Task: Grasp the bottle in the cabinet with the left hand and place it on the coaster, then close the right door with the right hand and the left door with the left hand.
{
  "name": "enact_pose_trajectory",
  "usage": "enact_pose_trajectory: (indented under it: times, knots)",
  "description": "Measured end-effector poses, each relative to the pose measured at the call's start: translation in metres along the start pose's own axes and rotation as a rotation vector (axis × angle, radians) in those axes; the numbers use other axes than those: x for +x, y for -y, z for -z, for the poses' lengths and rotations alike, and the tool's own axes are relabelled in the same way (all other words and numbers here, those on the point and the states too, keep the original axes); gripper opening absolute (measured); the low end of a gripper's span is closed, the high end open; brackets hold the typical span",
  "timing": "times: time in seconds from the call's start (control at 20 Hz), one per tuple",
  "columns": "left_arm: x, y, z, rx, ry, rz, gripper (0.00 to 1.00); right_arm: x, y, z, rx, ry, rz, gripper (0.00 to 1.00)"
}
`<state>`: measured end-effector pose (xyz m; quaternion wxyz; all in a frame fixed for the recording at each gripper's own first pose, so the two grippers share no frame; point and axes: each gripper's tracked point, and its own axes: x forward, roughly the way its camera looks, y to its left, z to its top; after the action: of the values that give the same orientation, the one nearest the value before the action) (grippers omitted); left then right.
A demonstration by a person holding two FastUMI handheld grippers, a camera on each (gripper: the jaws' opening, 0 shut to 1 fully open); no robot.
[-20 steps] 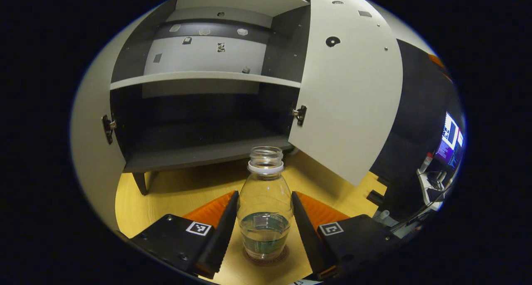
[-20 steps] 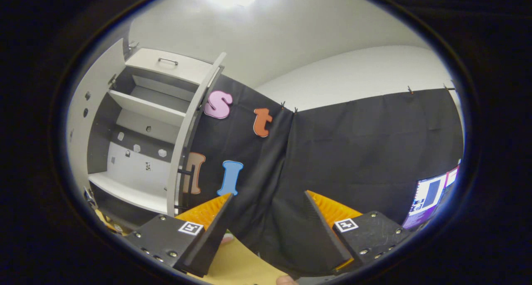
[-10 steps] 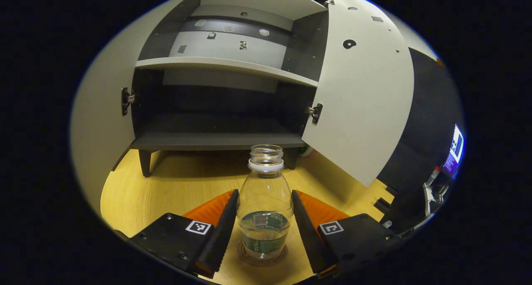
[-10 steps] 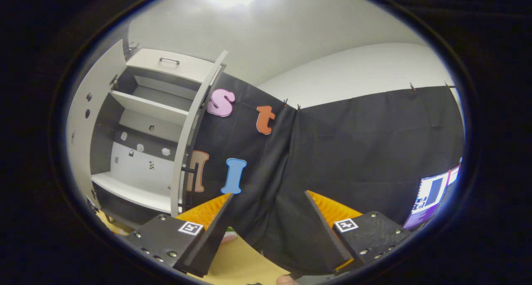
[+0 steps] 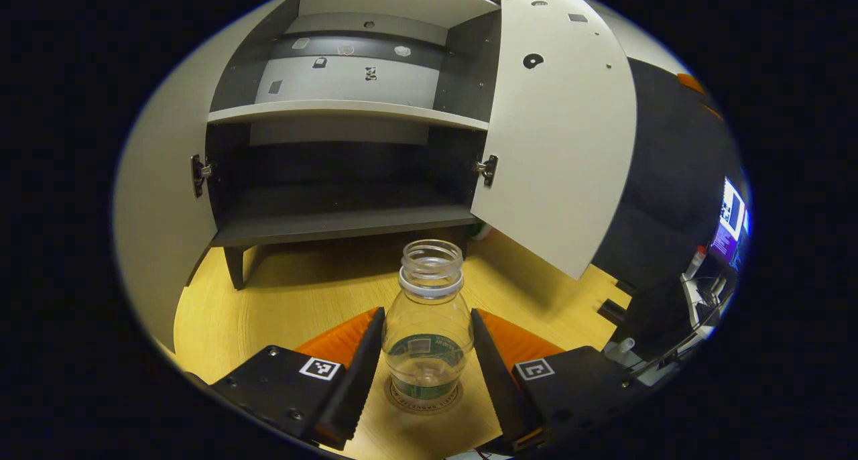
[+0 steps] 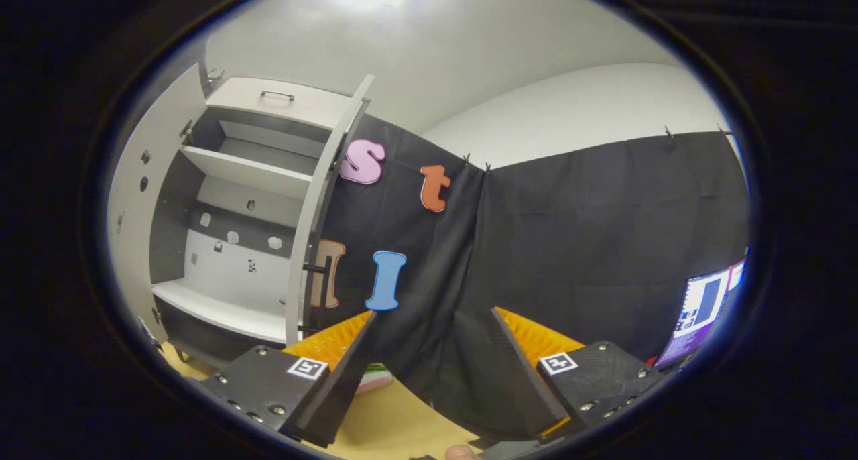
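Both doors of the cabinet [image 5: 348, 178] hang open across the upper frame. On my bench [image 5: 301, 299], bottom centre, the bottle [image 5: 427, 326] stands upright on the coaster [image 5: 423, 399], between my left claw [image 5: 426, 373]'s spread fingers. My right claw [image 6: 429, 373] gapes, holding nothing.

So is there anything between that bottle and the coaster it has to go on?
Nothing visible. In the left gripper view the bottle already stands upright on the coaster, between the left gripper's fingers. Whether those fingers press on it cannot be told. The table around it looks bare.
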<state>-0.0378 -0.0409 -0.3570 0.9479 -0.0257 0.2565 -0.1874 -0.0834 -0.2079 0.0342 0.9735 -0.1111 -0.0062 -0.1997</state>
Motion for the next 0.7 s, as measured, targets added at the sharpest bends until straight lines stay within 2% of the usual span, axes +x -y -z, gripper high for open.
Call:
enact_pose_trajectory:
  times: [0.05, 0.1, 0.2, 0.25, 0.3, 0.35, 0.45, 0.5, 0.65, 0.7]
  knots:
    - [-0.002, 0.000, 0.002, -0.003, -0.009, -0.001, 0.80, 0.001, -0.003, 0.003, 0.003, -0.003, -0.005, 0.95]
    - [-0.002, 0.000, 0.002, -0.005, -0.017, -0.002, 0.80, 0.002, -0.004, 0.004, 0.007, -0.005, -0.009, 0.99]
    - [-0.004, 0.003, 0.004, -0.005, -0.037, 0.010, 0.81, 0.005, -0.006, 0.004, 0.017, -0.007, -0.015, 0.99]
    - [-0.004, 0.004, 0.005, -0.005, -0.045, 0.011, 0.85, 0.007, -0.006, 0.005, 0.021, -0.007, -0.017, 0.99]
    - [-0.005, 0.005, 0.006, -0.002, -0.051, 0.013, 0.82, 0.008, -0.007, 0.006, 0.024, -0.006, -0.018, 0.99]
    - [-0.006, 0.006, 0.005, 0.004, -0.049, 0.013, 0.84, 0.009, -0.006, 0.006, 0.026, -0.006, -0.017, 0.95]
    - [-0.009, 0.009, 0.000, 0.020, -0.038, 0.017, 0.88, 0.011, -0.008, 0.008, 0.034, -0.006, -0.021, 0.95]
    - [-0.010, 0.010, -0.003, 0.026, -0.034, 0.018, 0.88, 0.012, -0.010, 0.008, 0.039, -0.008, -0.024, 0.99]
    - [-0.014, 0.013, -0.014, 0.043, -0.021, 0.009, 0.92, 0.015, -0.014, 0.012, 0.048, -0.015, -0.033, 0.99]
    - [-0.016, 0.016, -0.021, 0.043, -0.012, 0.016, 0.92, 0.015, -0.016, 0.013, 0.051, -0.016, -0.037, 0.95]
